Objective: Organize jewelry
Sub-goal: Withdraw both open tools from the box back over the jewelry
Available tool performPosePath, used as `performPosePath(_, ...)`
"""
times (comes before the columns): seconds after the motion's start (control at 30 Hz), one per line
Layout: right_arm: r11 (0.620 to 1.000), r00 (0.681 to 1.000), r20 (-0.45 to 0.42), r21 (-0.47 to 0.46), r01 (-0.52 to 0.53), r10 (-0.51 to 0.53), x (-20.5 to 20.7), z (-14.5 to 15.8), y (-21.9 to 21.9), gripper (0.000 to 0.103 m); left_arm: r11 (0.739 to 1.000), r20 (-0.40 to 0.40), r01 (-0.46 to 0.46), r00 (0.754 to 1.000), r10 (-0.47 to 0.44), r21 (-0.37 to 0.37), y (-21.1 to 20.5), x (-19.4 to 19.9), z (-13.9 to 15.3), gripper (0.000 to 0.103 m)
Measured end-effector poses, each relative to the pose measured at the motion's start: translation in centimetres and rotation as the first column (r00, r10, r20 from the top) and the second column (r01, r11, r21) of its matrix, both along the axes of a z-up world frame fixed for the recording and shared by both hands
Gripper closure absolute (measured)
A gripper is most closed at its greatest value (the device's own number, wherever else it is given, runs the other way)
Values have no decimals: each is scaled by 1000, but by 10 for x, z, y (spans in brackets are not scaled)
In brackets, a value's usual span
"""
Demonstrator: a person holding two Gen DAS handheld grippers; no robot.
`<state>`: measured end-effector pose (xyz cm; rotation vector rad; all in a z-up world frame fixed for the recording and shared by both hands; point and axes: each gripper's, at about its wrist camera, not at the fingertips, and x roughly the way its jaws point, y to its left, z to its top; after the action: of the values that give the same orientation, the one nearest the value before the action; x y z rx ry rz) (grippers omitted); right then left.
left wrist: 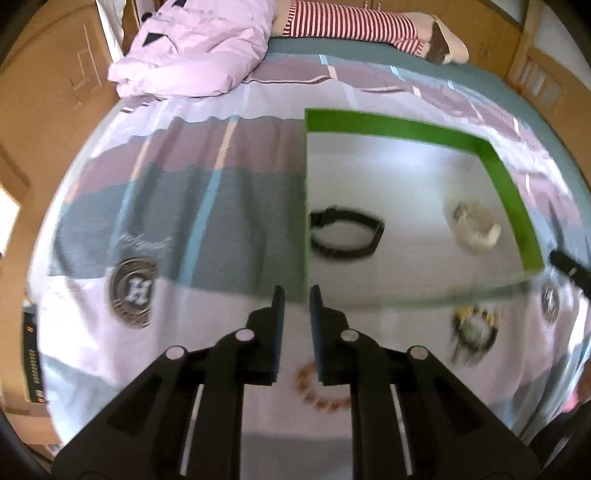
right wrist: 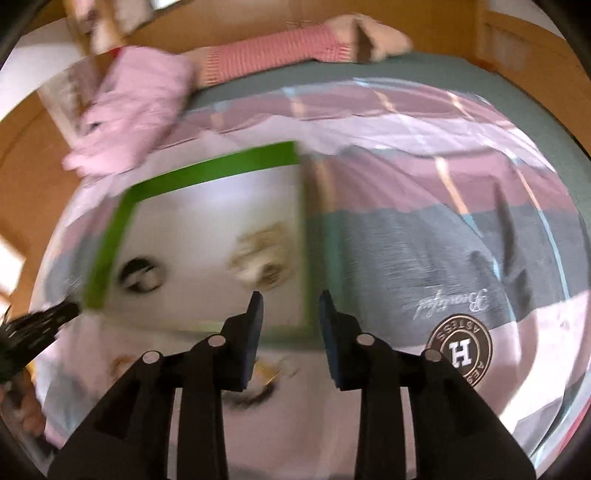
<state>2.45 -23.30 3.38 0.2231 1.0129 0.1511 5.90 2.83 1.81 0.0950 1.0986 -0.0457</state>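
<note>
A white board with a green border (left wrist: pixel 495 158) lies on the bed. On it rest a black band bracelet (left wrist: pixel 345 236) and a cream bracelet (left wrist: pixel 474 229). On the sheet in front of the board lie a brown bead bracelet (left wrist: pixel 321 395), partly hidden by my left finger, and a gold-and-dark bracelet (left wrist: pixel 472 332). My left gripper (left wrist: pixel 297 299) hovers at the board's near left corner, slightly open and empty. The right wrist view is blurred. My right gripper (right wrist: pixel 291 302) is open and empty over the board's (right wrist: pixel 207 166) near corner, with the gold-and-dark bracelet (right wrist: pixel 264 384) under its fingers.
The striped bedsheet carries round H logos (left wrist: pixel 135 291) (right wrist: pixel 460 350). A pink quilt (left wrist: pixel 195 48) and a red-striped plush (left wrist: pixel 354 22) sit at the far end. Cardboard panels (left wrist: pixel 48 92) line the sides. The other gripper's tip (left wrist: pixel 569 264) (right wrist: pixel 40 325) enters each view.
</note>
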Motion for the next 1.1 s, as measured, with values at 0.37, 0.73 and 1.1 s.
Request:
performPosePath(0.37,936,904,-287,-62,-348,317,-5,-84,83,69,998,-217,54,975,-56,-16,-12,-16,-60,86)
performPosePath(0.73,967,959,-245,-174,-186,140,10,-67,42,67,995,-237,98,967,-93,10,-29,-25,-71,77)
performPosePath(1.1,965,938,-271,-90,-246,213,12,-78,55,93,990,-274,132,951,-143,-56,-41,-27,-80,75)
